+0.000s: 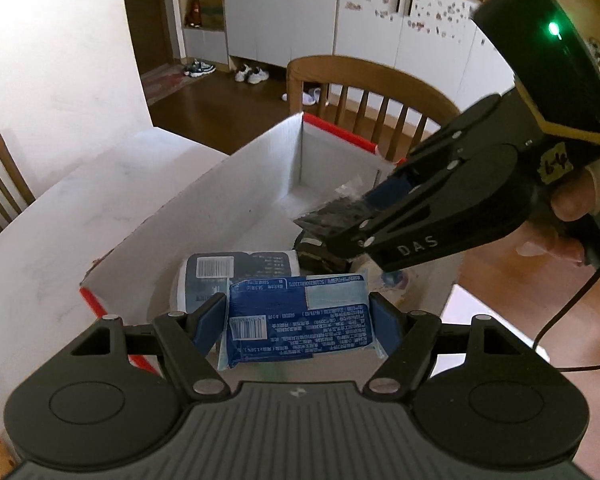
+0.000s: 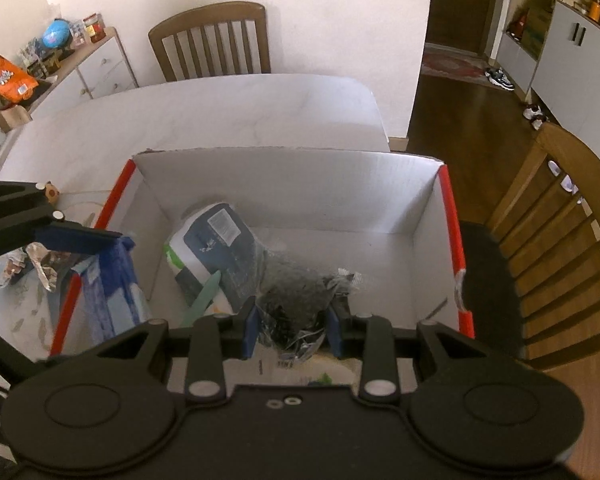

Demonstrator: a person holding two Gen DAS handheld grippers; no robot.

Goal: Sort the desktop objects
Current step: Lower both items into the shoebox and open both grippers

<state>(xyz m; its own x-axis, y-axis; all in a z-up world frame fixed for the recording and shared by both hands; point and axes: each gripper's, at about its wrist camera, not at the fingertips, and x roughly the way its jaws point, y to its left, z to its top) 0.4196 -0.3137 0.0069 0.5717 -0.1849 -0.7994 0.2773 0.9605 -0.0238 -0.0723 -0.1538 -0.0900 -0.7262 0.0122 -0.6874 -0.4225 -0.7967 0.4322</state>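
White counter [image 2: 220, 112] carries an open white box with red edges [image 2: 284, 184] right at centre. At its nine o'clock, crumpled foil [image 2: 44, 268] lies on the counter.

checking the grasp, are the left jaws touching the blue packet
Touching: the left wrist view shows the blue packet squeezed between both jaws of the left gripper.

box [image 2: 292, 184] far half free (packets [image 2: 216, 252] nearside)

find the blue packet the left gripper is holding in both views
Left wrist: blue packet lower centre, clamped between the left gripper fingers.
Right wrist: blue packet at left, hanging by the box's red edge.
Shared landmark: white cardboard box.
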